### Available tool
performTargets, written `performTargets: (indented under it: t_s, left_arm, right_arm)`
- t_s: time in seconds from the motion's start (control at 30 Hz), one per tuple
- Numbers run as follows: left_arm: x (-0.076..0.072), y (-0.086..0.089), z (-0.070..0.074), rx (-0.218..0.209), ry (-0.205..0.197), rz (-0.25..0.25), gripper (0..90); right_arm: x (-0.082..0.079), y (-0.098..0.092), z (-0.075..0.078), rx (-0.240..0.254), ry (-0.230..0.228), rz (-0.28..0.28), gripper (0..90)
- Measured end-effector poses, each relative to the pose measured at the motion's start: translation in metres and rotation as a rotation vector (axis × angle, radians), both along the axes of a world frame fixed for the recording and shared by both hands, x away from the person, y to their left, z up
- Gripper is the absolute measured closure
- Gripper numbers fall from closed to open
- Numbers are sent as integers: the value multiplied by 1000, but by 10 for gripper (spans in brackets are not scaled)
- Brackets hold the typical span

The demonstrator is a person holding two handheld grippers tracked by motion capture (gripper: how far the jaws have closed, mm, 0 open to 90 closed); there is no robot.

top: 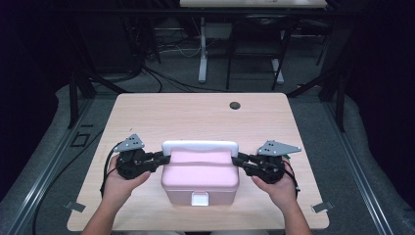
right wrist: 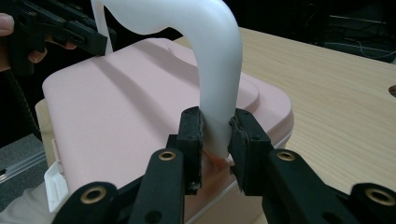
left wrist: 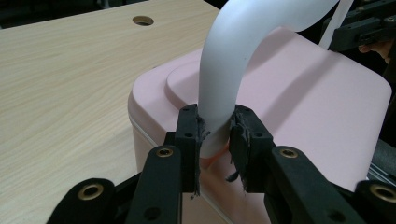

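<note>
We're working one pink box, lid closed, contents hidden, sitting at the worktop near edge with bare room beyond it. Its single white handle is standing upright. Left gripper and right gripper are each clenching one handle end.

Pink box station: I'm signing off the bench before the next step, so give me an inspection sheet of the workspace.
Surface: wooden table, one round hole near the far edge.
Job's things: pink box with lid on, white handle raised, white latch facing the person.
Clutter: nothing seen.
Grippers: left claw clamped on the handle's left leg; right claw clamped on its right leg.
Cables: black cable trails from the left claw.
Surroundings: dark room, table legs and floor cables behind.
</note>
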State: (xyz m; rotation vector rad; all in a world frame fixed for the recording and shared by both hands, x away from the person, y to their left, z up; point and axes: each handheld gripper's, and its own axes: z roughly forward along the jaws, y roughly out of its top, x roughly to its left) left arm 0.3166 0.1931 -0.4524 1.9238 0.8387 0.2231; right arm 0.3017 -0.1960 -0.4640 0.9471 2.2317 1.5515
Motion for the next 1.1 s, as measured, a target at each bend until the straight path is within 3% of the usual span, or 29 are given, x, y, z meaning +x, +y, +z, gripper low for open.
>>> performTargets:
  t_s: [0.53, 0.7, 0.8, 1.1]
  left_arm:
    - [-1, 1, 2, 10, -3, 2, 738]
    - [0, 2, 2, 8, 4, 0, 738]
    - [0, 2, 2, 4, 3, 1, 738]
    - [0, 3, 6, -7, -16, 7, 725]
  right_arm:
    - [-3, 1, 2, -18, 4, 12, 750]
    - [-1, 1, 2, -1, 26, 13, 750]
    - [-1, 1, 3, -5, 25, 7, 750]
    - [2, -2, 5, 44, 27, 5, 753]
